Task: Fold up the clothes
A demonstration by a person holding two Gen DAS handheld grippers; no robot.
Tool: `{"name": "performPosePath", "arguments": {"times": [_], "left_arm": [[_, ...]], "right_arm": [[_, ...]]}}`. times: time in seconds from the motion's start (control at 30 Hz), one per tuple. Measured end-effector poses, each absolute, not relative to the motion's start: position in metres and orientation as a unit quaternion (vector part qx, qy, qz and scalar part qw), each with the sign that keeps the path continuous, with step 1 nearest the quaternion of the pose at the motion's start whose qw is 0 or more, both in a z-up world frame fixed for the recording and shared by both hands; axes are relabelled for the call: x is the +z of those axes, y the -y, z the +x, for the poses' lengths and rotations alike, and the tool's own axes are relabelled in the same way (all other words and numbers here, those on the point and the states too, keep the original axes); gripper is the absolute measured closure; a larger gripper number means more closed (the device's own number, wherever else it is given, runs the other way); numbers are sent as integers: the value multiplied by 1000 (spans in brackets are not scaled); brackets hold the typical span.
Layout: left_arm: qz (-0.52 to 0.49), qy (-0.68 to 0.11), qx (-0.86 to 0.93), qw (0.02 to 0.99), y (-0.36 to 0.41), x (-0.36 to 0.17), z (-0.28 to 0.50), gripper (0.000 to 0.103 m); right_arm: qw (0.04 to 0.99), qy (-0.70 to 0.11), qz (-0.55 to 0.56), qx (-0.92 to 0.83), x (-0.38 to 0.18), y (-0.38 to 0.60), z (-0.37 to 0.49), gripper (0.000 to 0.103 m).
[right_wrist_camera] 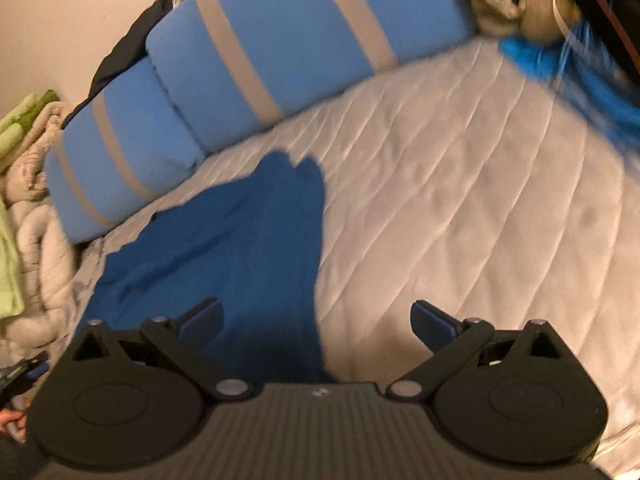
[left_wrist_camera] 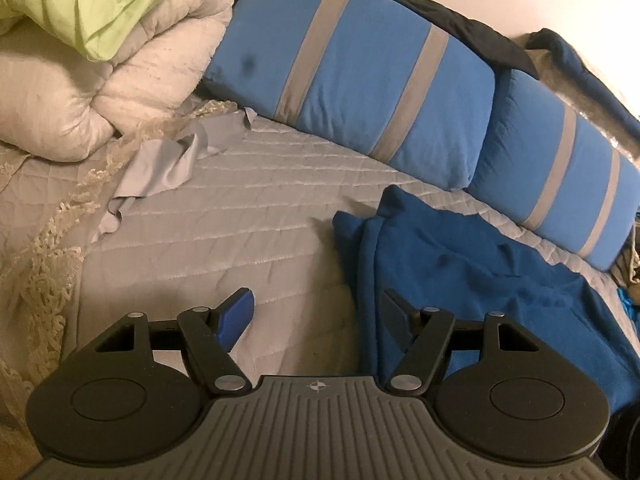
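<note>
both grippers fill the bottom of their own views, black linkages on a ribbed grey body. left gripper (left_wrist_camera: 316, 316) has its jaws spread with nothing between them, one blue pad over bare quilt and the other over the edge of the cloth. right gripper (right_wrist_camera: 318, 326) has its jaws spread wider, also empty, hovering above the near end of the same cloth; this view is blurred.

bed (left_wrist_camera: 240, 216), covered in a pale grey quilted spread, takes up most of each picture. along its far side, against the wall, lie two blue pillows with grey stripes (left_wrist_camera: 360, 80), end to end. a bunched white duvet (left_wrist_camera: 80, 92) with a lime green sheet (left_wrist_camera: 100, 4) on top sits at the left end of the bed. the blue garment (left_wrist_camera: 480, 280) lies crumpled and partly doubled over on the quilt, just in front of the pillows, its far tip near the gap between them. a dark cloth (left_wrist_camera: 460, 28) is draped behind the pillows. a small grey rag (left_wrist_camera: 160, 168) lies rumpled beside a strip of cream lace (left_wrist_camera: 48, 272) near the duvet.
</note>
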State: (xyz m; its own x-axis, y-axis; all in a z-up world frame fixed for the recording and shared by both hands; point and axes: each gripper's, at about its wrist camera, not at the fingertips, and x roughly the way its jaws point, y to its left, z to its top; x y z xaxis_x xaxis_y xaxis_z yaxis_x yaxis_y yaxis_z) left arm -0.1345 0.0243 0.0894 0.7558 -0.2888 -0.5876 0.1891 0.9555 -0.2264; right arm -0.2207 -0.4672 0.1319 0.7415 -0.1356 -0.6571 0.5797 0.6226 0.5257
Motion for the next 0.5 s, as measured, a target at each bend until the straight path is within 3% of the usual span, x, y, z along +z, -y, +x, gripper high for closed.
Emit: {"name": "performPosePath", "arguments": {"times": [0.17,0.33,0.4,0.43,0.5], "left_arm": [[-54,-317,-136,937,-14,93,-140,34],[-18,-302,-148,941,-1,95,-144,34],[0,-301,-155,941,4,92,-144,34],[12,-297,-161,941,7,91,-144,34],[40,-292,-166,941,12,85,-144,34]], "right_arm": [[828,-292,443,-181,106,467,-223,6],[813,-277,490,-152,88,463,-218,22],[810,-271,502,-140,86,461,-214,42],[806,-268,510,-136,84,460,-213,44],[806,-263,513,-132,84,458,-210,70]]}}
